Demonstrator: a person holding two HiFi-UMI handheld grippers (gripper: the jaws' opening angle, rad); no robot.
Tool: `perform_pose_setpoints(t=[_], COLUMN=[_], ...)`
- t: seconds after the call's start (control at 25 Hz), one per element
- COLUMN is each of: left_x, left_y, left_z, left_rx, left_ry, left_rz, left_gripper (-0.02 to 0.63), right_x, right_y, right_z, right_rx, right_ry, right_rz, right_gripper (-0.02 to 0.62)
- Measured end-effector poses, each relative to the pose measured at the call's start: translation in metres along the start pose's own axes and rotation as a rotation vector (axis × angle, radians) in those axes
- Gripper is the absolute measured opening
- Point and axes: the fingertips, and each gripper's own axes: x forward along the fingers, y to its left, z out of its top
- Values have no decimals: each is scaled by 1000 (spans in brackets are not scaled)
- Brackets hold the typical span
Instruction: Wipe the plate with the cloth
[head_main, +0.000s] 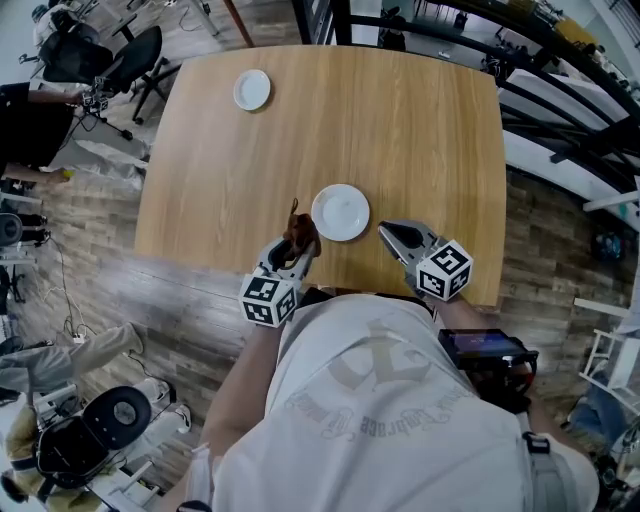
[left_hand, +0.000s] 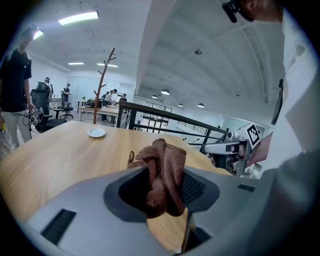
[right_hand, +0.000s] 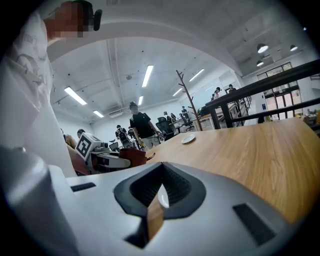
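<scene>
The wooden table fills most of the room in front of me, and the person stands at its near edge with a gripper in each hand. Two white plates sit on it: the plate to be wiped lies close to the near edge, between the two grippers, and a far plate rests well apart near the opposite corner. The left gripper hangs just left of the plate, its tongs pinching a bunched brown cloth that sticks up out of them in folds. The right gripper sits just right of the plate with its tongs pressed together on nothing. The cloth is near the plate's rim but, as far as I can tell, not on it, so the wiping looks not yet begun. What worries me is that nothing holds the plate down: on smooth wood a sideways swipe could skate it toward the near edge, or spin it away from the cloth. The cloth is also gripped as a lump, so a hard drag might tug a fold loose, or let the bare tong tips scrape the plate instead of the fabric.
</scene>
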Motion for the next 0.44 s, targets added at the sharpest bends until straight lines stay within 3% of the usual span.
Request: perform_pose_setpoints(t=[0.44], left_x=[2], left_y=[-8], left_z=[-10], left_rx=[2], left_ry=[10], left_rz=[-4], left_gripper=[170], right_x=[2], right_y=[2], right_z=[-6], right_rx=[8], right_ry=[8], right_rz=[8], right_gripper=[14])
